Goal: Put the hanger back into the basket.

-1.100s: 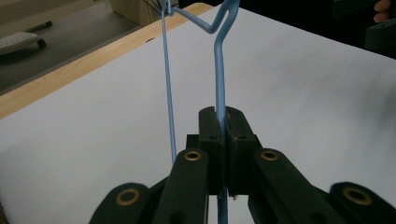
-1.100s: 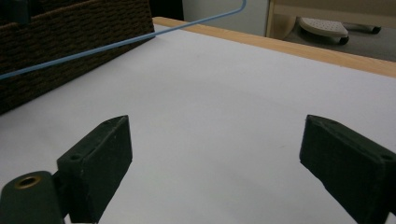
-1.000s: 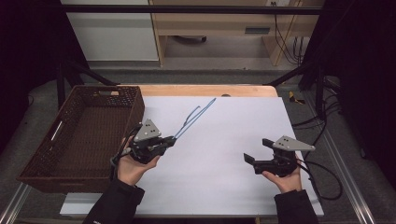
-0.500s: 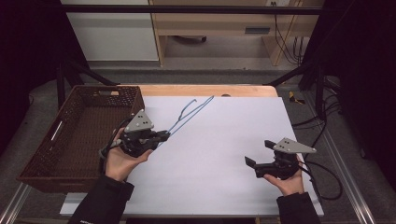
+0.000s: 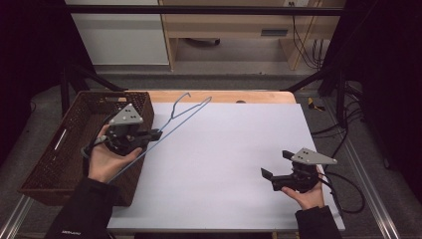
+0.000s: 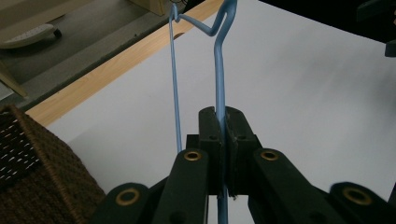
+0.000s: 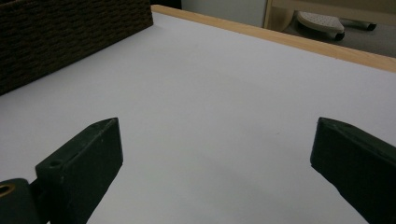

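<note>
Two hand-held black two-jaw grippers are over a table covered with a white sheet point(image 5: 234, 164), whose light wooden edge shows along the far side. At the left of the high view the left gripper point(image 5: 157, 133), carrying a grey three-cornered plate on top, sits in the person's left hand point(image 5: 107, 158) by the right rim of a dark brown woven rectangular basket point(image 5: 59, 149). Its jaws are pressed together on one wire of a thin light-blue wire clothes hanger point(image 5: 186, 115); the left gripper view shows the blue wire point(image 6: 219, 88) running straight up from between the closed black pads, with a second strand of the hanger just beside it on the left and the twisted neck where the two meet at the top. From above, the hanger slants away from the gripper toward the far wooden edge, its hook end near the basket's far right corner, and its long lower wire runs back past the hand across the basket's near right corner. Whether the hanger's far end touches the sheet cannot be told. Well apart, near the front right of the sheet, the right gripper point(image 5: 277, 164) is held in the person's right hand point(image 5: 309, 195), its jaws spread wide with nothing between them; the right gripper view shows bare white sheet between the two black jaws and the basket's woven wall point(image 7: 70, 32) at upper left
</note>
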`<action>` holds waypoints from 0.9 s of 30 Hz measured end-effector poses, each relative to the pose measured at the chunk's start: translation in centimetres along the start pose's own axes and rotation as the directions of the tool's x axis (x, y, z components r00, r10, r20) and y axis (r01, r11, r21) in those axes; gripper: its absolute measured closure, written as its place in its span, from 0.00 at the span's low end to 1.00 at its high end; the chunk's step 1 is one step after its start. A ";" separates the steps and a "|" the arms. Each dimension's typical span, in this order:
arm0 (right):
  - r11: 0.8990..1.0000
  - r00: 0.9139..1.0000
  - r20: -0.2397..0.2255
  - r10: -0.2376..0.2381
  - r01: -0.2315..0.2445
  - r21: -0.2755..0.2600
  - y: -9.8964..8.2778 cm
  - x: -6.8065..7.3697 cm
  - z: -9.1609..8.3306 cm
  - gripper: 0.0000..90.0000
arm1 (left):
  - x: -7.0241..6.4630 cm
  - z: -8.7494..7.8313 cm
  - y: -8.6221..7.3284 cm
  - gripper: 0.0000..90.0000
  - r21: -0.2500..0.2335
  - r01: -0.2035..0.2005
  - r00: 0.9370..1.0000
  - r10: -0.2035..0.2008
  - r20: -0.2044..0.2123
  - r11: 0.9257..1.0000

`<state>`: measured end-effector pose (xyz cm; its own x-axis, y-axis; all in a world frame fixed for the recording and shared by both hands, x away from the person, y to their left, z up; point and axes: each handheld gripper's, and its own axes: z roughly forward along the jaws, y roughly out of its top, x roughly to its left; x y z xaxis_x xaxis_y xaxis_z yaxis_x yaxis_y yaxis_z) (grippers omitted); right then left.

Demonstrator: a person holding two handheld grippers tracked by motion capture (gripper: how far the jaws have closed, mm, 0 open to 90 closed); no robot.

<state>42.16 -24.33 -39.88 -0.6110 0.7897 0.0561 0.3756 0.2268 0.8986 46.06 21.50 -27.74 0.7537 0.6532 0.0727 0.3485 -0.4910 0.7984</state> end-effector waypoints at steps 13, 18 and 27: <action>1.000 1.000 0.000 0.006 -0.006 0.008 0.0 0.1 0.2 0.03 | 3.4 -4.3 -0.6 0.97 -0.013 0.016 1.000 -0.016 -0.027 1.000; 1.000 1.000 0.000 0.007 -0.007 0.007 0.0 0.1 0.2 0.03 | 4.5 -5.6 -0.9 0.97 -0.010 0.012 0.999 -0.013 -0.042 1.000; 1.000 1.000 0.001 0.007 -0.007 0.006 0.0 0.0 0.2 0.03 | 6.9 -7.1 -2.0 0.97 0.001 0.036 0.997 -0.036 -0.072 0.999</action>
<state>42.26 -24.19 -39.97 -0.6077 0.7917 0.0622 0.3843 0.2246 0.8955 46.60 31.05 -24.62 0.6983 0.7105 0.0869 0.3761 -0.4675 0.8000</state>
